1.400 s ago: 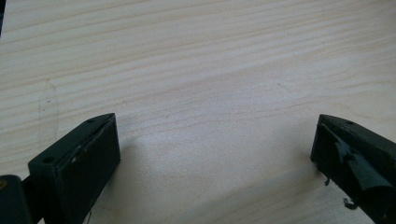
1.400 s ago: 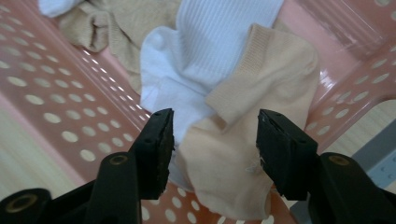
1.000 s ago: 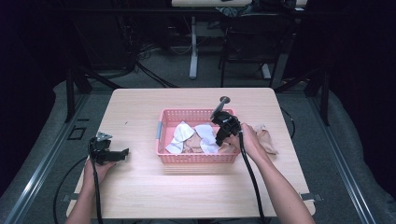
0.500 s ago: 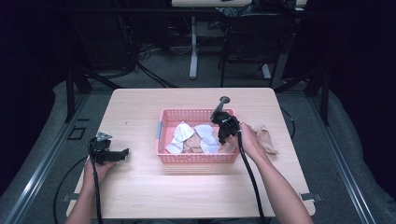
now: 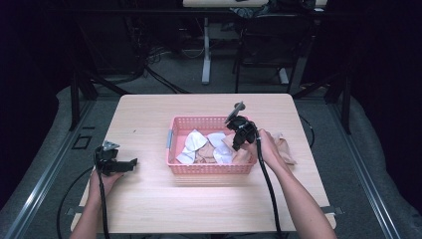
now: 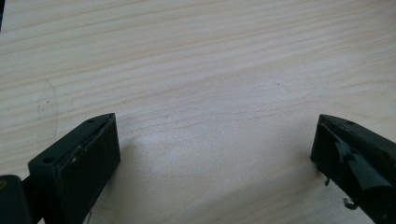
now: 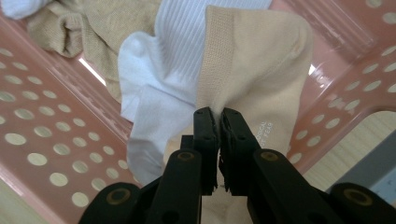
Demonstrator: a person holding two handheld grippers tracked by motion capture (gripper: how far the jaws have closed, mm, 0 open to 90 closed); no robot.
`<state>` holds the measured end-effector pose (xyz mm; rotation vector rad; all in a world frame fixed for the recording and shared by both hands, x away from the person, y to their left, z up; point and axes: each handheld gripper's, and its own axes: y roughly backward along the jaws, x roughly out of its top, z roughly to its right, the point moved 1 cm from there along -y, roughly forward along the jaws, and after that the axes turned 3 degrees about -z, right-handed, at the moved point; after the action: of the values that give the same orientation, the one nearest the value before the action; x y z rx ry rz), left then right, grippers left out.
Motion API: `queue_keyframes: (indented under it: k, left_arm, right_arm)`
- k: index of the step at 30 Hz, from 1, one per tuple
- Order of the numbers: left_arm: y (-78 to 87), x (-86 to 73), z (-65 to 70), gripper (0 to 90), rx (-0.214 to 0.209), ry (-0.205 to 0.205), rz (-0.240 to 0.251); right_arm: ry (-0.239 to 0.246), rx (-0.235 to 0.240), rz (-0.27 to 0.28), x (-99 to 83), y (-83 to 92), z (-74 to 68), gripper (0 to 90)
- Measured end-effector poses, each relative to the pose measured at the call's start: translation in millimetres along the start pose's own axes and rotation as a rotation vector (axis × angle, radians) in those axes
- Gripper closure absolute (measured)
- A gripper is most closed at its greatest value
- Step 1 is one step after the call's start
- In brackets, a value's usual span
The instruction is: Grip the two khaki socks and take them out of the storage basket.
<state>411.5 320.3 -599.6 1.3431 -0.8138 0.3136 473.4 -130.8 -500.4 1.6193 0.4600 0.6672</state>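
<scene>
The right tool has lifted slightly, clamped on a beige sock above the pink basket.

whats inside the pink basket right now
The pink basket holds a loose pile of white socks and beige socks. The right gripper pinches one beige sock there. Whatever lies beneath the pile is covered.

Table lit from above, bkgd dark, closeups soft, faint shadows
</scene>
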Motion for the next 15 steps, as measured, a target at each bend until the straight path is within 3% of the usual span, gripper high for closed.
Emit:
queue_keyframes:
  k: [5,9,12,15]
  left_arm:
    - [0.0,0.0,0.0,1.1,0.0,0.0,0.0]
    - [0.0,0.0,0.0,1.1,0.0,0.0,0.0]
    - [0.0,0.0,0.1,1.1,0.0,0.0,0.0]
    - [0.0,0.0,0.1,1.1,0.001,0.0,0.0]
  right_arm:
    - [-0.013,0.003,0.048,-0.5,14.5,0.0,85.3]
    - [0.006,-0.001,0.056,-1.7,30.8,0.0,85.4]
    - [-0.012,0.011,0.118,-2.1,39.5,-2.5,85.5]
    - [-0.002,0.0,0.129,-2.0,54.2,-4.8,85.5]
